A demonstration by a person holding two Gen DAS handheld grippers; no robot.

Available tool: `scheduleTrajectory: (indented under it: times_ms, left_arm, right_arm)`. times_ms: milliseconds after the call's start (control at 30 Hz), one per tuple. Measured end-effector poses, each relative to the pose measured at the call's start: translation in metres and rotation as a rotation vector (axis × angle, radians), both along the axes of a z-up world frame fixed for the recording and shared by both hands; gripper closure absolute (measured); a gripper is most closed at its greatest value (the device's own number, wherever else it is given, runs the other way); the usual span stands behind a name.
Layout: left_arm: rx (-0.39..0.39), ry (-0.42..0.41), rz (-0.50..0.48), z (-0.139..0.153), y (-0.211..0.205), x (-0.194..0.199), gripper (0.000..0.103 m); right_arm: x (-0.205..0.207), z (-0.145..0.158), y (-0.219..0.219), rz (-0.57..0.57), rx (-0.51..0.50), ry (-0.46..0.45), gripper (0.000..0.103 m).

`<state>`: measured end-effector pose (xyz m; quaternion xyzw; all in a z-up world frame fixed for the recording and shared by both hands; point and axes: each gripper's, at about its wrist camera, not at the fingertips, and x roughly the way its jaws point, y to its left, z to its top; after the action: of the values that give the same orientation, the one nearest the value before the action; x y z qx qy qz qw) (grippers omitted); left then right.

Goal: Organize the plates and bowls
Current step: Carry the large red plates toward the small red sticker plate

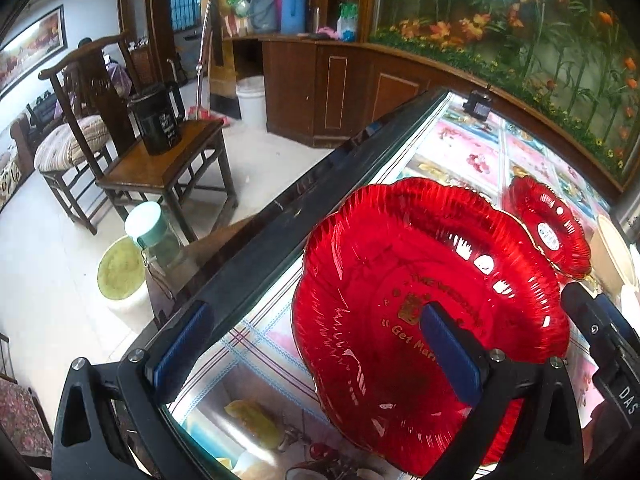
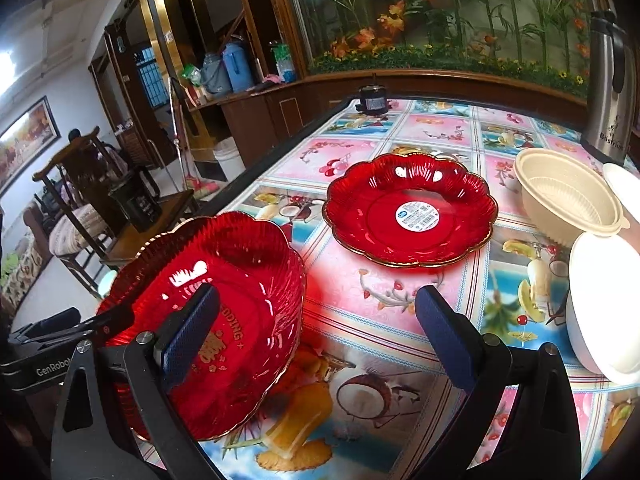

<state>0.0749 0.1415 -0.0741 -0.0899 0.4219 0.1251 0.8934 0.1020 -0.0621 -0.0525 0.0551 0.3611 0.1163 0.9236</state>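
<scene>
A red scalloped plate with gold lettering [image 1: 420,304] [image 2: 224,300] sits at the table's left edge. My left gripper [image 1: 316,348] is open, its right finger over the plate's middle and its left finger out past the table edge. My right gripper [image 2: 316,332] is open, its left finger over the same plate and its right finger above the tablecloth. A second red plate with a white sticker [image 2: 410,210] [image 1: 548,228] lies flat further back. A cream bowl [image 2: 568,196] and two white bowls [image 2: 604,304] [image 2: 622,188] stand at the right.
The table has a floral cloth [image 2: 400,312] under glass and a dark left edge [image 1: 280,220]. A steel thermos [image 2: 608,92] stands at back right, a small black object [image 2: 372,98] at the far end. Wooden chairs and a black jug [image 1: 158,120] stand on the floor left.
</scene>
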Motion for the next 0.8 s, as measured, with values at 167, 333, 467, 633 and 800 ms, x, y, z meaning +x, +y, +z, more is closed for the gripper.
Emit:
scheduleTrajectory:
  times_ms: [167,333,467,633,800]
  left_arm:
    - [-0.017,0.048,-0.002,-0.007,-0.002,0.009,0.001]
    - [-0.04,0.101,-0.011,-0.017,-0.005,0.014,0.001]
    - [-0.045,0.136,-0.024,-0.024,-0.01,0.016,0.001]
    - [-0.047,0.142,-0.026,-0.027,-0.011,0.015,0.017]
    - [-0.046,0.114,-0.024,-0.025,-0.01,0.012,0.035]
  right_arm:
    - [0.01,-0.008,0.007,0.004,-0.002,0.052,0.003]
    - [0.021,-0.019,0.008,0.004,0.016,0.123,0.006]
    - [0.027,-0.026,0.007,0.006,0.041,0.166,0.007]
    - [0.032,-0.035,0.007,0.026,0.072,0.219,0.019]
    - [0.031,-0.034,0.008,0.032,0.074,0.213,0.039]
